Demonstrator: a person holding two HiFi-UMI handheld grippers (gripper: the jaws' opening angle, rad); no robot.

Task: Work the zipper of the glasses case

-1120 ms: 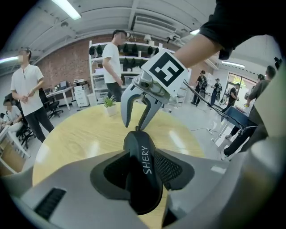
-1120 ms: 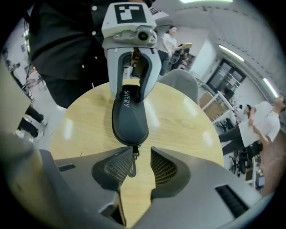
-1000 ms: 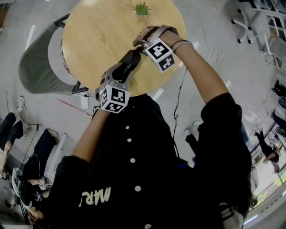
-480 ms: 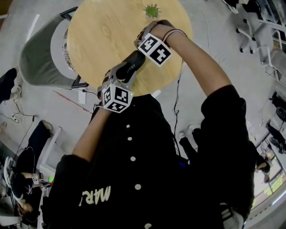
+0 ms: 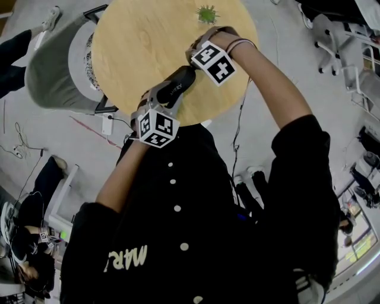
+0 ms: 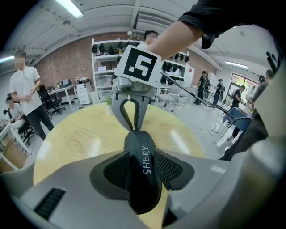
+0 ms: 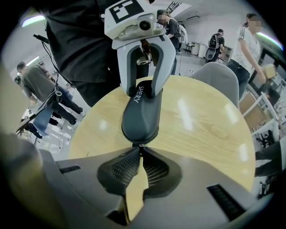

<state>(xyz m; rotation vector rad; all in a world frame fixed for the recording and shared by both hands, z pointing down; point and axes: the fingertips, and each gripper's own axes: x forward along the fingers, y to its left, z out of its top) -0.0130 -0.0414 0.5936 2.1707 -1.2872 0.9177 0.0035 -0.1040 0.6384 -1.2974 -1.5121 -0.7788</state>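
Note:
A black glasses case with white lettering is held above the round wooden table. My left gripper is shut on the case, its pads pressing both long sides. At the case's far end, my right gripper has just been closing, and its pads now pinch the small metal zipper pull at the tip of the case. In the head view the right gripper comes steeply down onto that end, and the left gripper holds the near end.
A small green plant stands at the table's far edge. A grey chair sits to the table's left. Cables lie on the floor. Several people stand or sit around the room.
The right gripper has tipped more steeply down over the case's far end, its marker cube turning. The left gripper and the case have stayed where they were.

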